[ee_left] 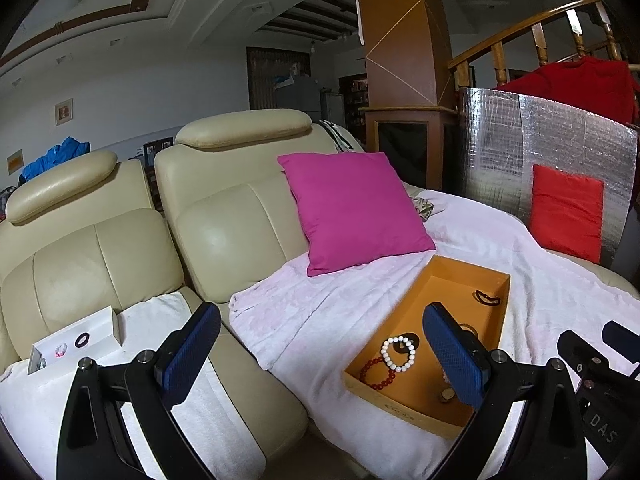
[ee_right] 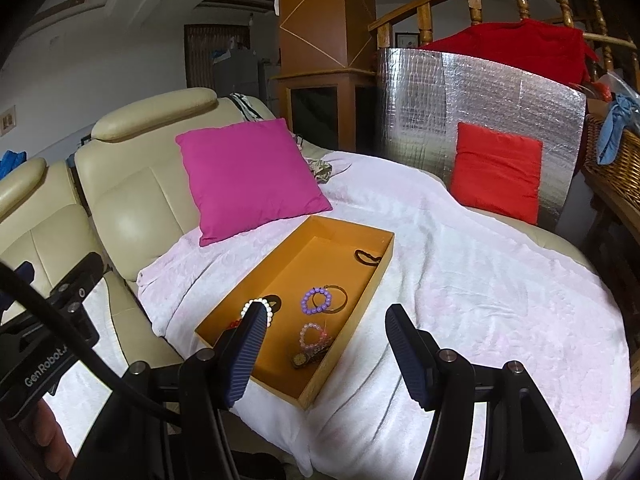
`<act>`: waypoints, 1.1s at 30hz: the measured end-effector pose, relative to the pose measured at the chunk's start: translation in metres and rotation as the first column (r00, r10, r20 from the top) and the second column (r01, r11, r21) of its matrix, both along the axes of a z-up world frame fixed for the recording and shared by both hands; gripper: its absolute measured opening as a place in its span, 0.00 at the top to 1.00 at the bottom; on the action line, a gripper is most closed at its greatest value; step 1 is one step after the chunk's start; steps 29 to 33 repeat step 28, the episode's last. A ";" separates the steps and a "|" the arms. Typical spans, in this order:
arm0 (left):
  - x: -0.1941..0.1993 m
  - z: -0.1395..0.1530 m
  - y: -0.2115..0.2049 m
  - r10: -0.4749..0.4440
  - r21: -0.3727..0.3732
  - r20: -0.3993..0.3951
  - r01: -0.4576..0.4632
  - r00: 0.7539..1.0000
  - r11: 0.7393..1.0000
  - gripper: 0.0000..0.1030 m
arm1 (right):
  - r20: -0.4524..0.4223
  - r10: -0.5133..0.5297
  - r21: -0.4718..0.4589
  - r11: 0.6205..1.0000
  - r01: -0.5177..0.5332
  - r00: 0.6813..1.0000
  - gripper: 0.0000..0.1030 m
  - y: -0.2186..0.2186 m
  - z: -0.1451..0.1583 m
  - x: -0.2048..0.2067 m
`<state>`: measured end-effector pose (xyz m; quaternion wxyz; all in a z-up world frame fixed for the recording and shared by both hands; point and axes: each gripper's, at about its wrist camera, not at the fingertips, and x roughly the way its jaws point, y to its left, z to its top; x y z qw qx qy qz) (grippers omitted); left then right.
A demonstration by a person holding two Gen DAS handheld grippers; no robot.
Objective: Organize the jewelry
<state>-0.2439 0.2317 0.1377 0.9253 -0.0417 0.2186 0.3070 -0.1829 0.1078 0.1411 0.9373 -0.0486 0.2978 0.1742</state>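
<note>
An orange tray (ee_left: 468, 269) (ee_right: 260, 276) lies on a pale pink blanket on the sofa. It holds a white bead bracelet (ee_left: 398, 354) (ee_right: 256, 302), a red bead bracelet (ee_left: 376, 374), a purple bead bracelet (ee_right: 316, 300), a gold bangle (ee_right: 336, 298), a pink bracelet (ee_right: 314, 336), a watch (ee_right: 300, 359) and a black hair tie (ee_left: 486, 298) (ee_right: 366, 257). A small white box (ee_left: 100, 320) on the left seat holds a black ring (ee_left: 82, 339) and a pink bracelet (ee_left: 61, 350). My left gripper (ee_left: 320, 354) and right gripper (ee_right: 326, 354) are open and empty, hovering near the tray's front.
A magenta pillow (ee_left: 352, 208) (ee_right: 248, 176) leans on the cream sofa back behind the tray. A red pillow (ee_left: 568, 212) (ee_right: 496, 172) rests against a silver foil panel (ee_right: 480, 84). A white towel (ee_left: 168, 400) covers the left seat. A wicker basket (ee_right: 616, 160) stands at right.
</note>
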 end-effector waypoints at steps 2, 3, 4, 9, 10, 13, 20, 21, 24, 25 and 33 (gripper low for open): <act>0.001 -0.001 0.001 0.000 0.000 -0.004 0.000 1.000 1.000 0.02 | -0.001 0.000 0.001 1.000 0.000 1.000 0.36 0.001 0.000 0.001; 0.002 -0.002 0.002 -0.002 -0.002 -0.004 0.002 1.000 1.000 0.02 | -0.003 0.001 0.000 1.000 -0.001 1.000 0.36 0.002 -0.001 0.001; 0.003 -0.002 0.002 -0.003 -0.003 -0.004 0.002 1.000 1.000 0.02 | -0.003 0.001 -0.002 1.000 -0.001 1.000 0.36 0.003 -0.001 0.001; 0.006 -0.005 0.007 -0.004 -0.009 -0.004 0.004 1.000 1.000 0.02 | -0.002 -0.003 -0.016 1.000 0.003 1.000 0.36 0.008 -0.004 0.003; 0.007 -0.006 0.007 -0.005 -0.012 -0.005 0.005 1.000 1.000 0.02 | -0.004 -0.003 -0.017 1.000 0.003 1.000 0.36 0.009 -0.005 0.004; 0.009 -0.009 0.011 0.000 -0.016 -0.009 0.000 1.000 1.000 0.02 | -0.009 -0.003 -0.019 1.000 0.003 1.000 0.36 0.014 -0.007 0.009; 0.017 -0.013 0.011 0.011 -0.009 -0.027 -0.012 1.000 1.000 0.02 | -0.031 0.002 -0.014 1.000 -0.003 1.000 0.36 0.018 -0.016 0.022; 0.018 -0.013 0.011 0.012 -0.005 -0.029 -0.012 1.000 1.000 0.02 | -0.033 0.002 -0.010 1.000 -0.002 0.999 0.36 0.017 -0.017 0.024; 0.025 -0.013 -0.002 -0.006 0.016 -0.024 0.006 1.000 1.000 0.02 | -0.033 -0.012 0.009 1.000 0.012 0.999 0.36 0.006 -0.018 0.029; 0.030 -0.012 -0.010 -0.026 0.025 -0.023 0.027 0.999 0.999 0.02 | -0.036 -0.030 0.025 0.999 0.031 0.999 0.36 -0.005 -0.019 0.032; 0.054 -0.013 -0.051 -0.175 0.040 -0.028 0.176 0.984 0.984 0.02 | -0.028 -0.125 0.063 0.990 0.126 0.992 0.36 -0.050 -0.021 0.043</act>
